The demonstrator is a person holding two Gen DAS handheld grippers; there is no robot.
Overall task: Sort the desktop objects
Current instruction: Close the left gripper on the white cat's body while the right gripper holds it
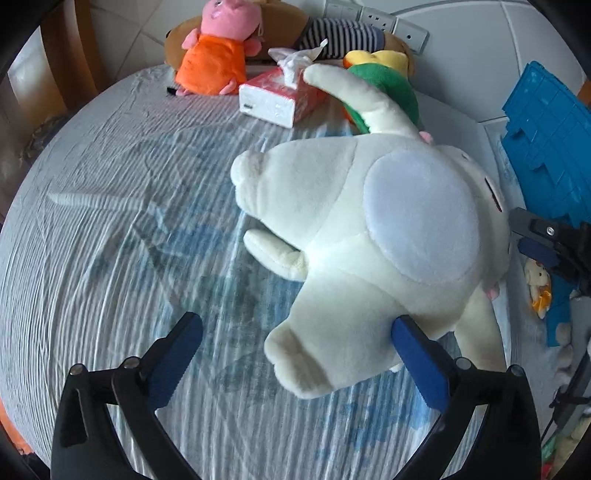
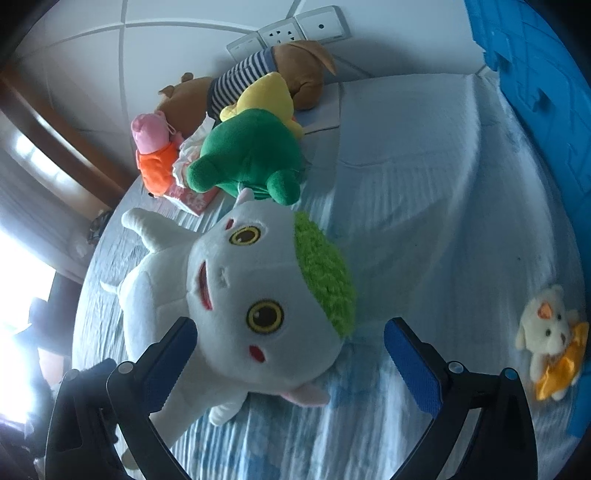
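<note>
On the striped blue-white cloth (image 1: 110, 258), mid-table, lies the big white cat plush (image 1: 369, 236) w/ green hair patch (image 2: 325, 273), on its back/side, head twd the blue crate (image 1: 546, 122) at the R edge. L gripper (image 1: 295, 354): jaws spread wide, R pad touching plush near its leg, L pad on air, nothing clamped. R gripper (image 2: 290, 354): jaws also wide apart, straddling the plush head, pads not pressing in

Risks (judgement):
- L grip would catch only a leg or loose fur, so plush may swing or slip out on lift
- R jaws closing on the round soft head could squeeze off; pile compresses, pads slide
- both grippers on one toy, so pulling opposite ways may drag the cloth, which already looks wrinkled
- cat's ear lies against the green plush (image 2: 243, 162), so lifting could nudge it or the tissue pack (image 1: 277, 96)
- small white bear (image 2: 550, 339) sits near crate, could get knocked on a swing to the crate

Count:
- plush toys in view: 5 on table (white cat, green/yellow plush, pink pig in orange (image 1: 218, 55), brown dog in striped shirt (image 2: 266, 74), small bear)
- tissue pack: 1
- blue crate: 1
- wall sockets/switch plates (image 2: 291, 33): 3 in R view
- grippers: 2
</note>
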